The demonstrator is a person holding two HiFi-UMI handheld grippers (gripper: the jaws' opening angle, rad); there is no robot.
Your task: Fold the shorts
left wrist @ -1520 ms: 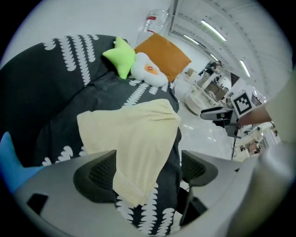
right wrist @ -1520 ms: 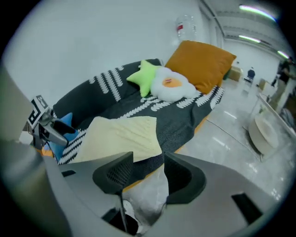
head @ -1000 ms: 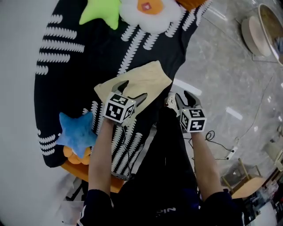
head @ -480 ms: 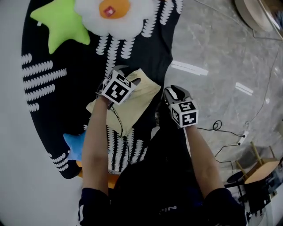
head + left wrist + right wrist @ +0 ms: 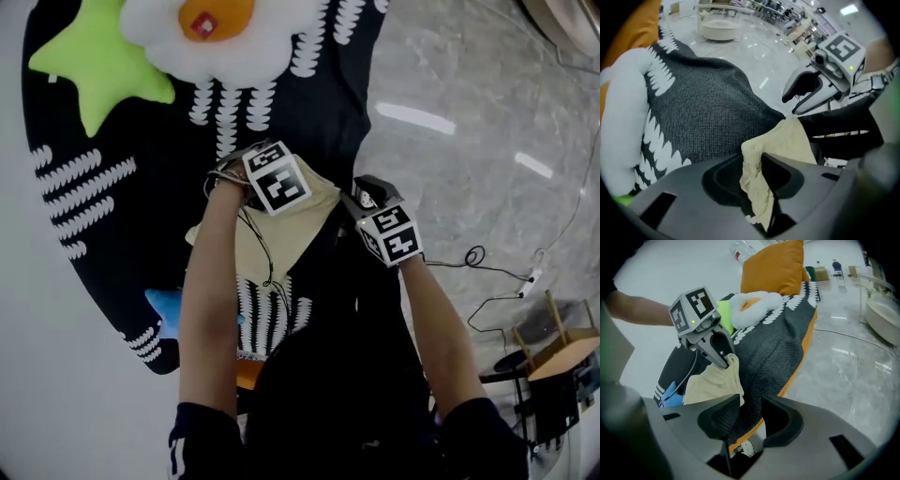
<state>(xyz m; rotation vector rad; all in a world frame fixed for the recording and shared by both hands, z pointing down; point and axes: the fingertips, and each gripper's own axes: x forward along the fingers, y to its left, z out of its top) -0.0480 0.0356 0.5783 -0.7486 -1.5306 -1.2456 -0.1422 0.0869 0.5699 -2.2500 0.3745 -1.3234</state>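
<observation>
A grey marble floor point(image 5: 487, 84) fills the right of the head view, and on it lies a big round black cushion point(image 5: 281, 103) patterned with white leaf-like marks, its orange edge showing in the right gripper view. On the cushion's far side sit a white fried-egg plush point(image 5: 202, 33) and a green star plush point(image 5: 94, 70); a blue star plush point(image 5: 161, 307) peeks out on the near side beside the person's left forearm. The cream shorts point(image 5: 295, 225) lie bunched on the cushion's near right part, between the two grippers, with one corner lifted off the black fabric. The left gripper point(image 5: 752, 155) is clenched on that corner, the cloth pinched between its jaws and hanging down from them (the right gripper view shows the same pinch from the other side). The right gripper point(image 5: 750, 396) sits just beside the shorts at the cushion's edge, its jaws parted with only the cushion and floor visible through the gap. A thin cable point(image 5: 469, 258) loops on the floor nearby.
</observation>
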